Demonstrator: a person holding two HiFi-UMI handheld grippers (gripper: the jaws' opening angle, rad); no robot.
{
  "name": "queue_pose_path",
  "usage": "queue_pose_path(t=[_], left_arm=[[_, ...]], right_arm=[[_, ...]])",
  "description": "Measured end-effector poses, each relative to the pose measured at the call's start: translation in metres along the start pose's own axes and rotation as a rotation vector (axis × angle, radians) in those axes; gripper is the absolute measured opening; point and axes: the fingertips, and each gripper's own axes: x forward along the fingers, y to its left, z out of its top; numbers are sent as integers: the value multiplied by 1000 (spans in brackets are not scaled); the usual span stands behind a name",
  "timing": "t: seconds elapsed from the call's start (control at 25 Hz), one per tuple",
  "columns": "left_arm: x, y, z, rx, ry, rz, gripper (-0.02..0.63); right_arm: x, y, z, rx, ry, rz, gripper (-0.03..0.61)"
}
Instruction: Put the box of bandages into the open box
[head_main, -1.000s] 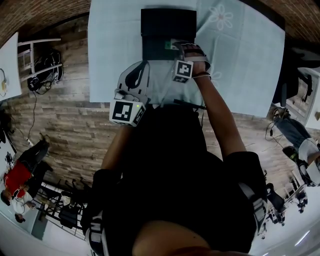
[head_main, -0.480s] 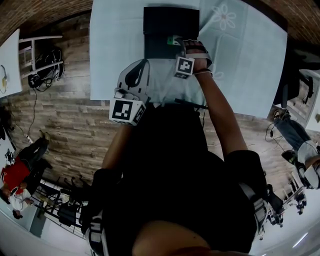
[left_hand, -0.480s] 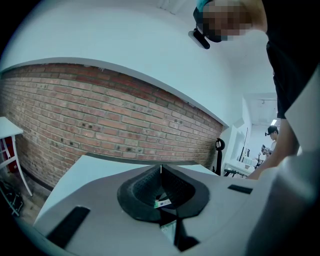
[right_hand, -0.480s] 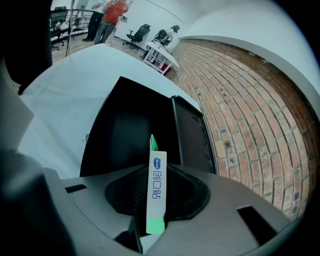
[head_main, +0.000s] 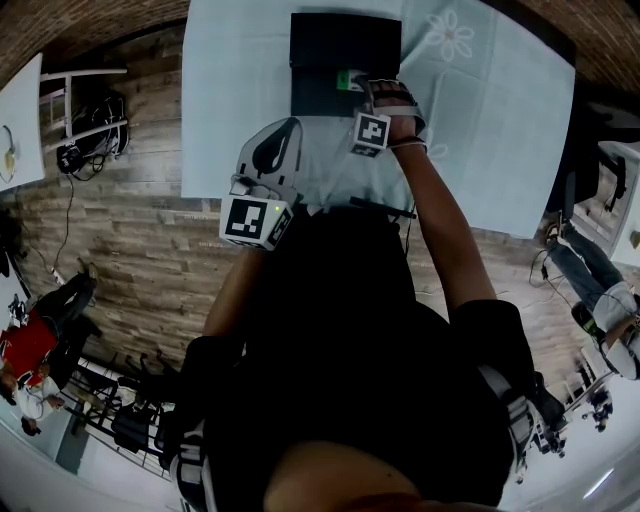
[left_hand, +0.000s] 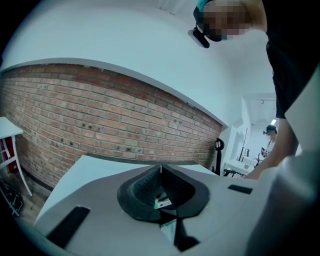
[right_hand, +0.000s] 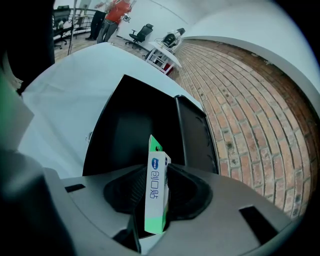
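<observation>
Right gripper view: slim white-and-green box of bandages (right_hand: 156, 189), blue logo

Your right gripper (right_hand: 157, 172) has just been opening its jaws, and they now stand wider than a second ago. The box of bandages (right_hand: 156, 195) is upright between them, seen against the inside of the open black box (right_hand: 135, 125). A dark gap now shows on its 9 o'clock side, clear of that pad (right_hand: 122, 192). Its 3 o'clock face lies against the other pad or just beside it. At 8 o'clock in the head view, the bystander in red (head_main: 25, 345) has shifted slightly toward the edge.
</observation>
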Motion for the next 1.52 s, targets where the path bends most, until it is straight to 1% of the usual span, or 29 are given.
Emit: queue_pose_path(t=[0.4,0.72,0.84,1.0,1.12,1.2,1.28,1.4,1.52], left_arm=[[-4,-1,2,-7,-6,7,35],[-10,4,1,-21,-14,2,35],[-11,2,1,-23,-18,-2,35],[-14,-1,3,-21,-23,-7,35],[-17,-3,4,-19,-28,-15,35],[-18,-4,4,-19,-31,-21,35],[-19,-5,4,-18,-32,-27,35],[-20,-6,5,-15,-37,-38,35],[-22,-7,8,-15,-43,-51,35]], right_arm=[[-8,4,-2,52,-7,35,139],[-9,18,-1,80,5,85,149],[-13,25,-3,110,2,109,150],[-21,27,-3,136,-4,112,150],[-28,24,-3,174,-3,108,150],[-33,21,-3,210,-8,100,150],[-39,16,0,268,-25,88,143],[-53,2,3,405,-63,55,90],[-70,-15,6,559,-107,17,64]])
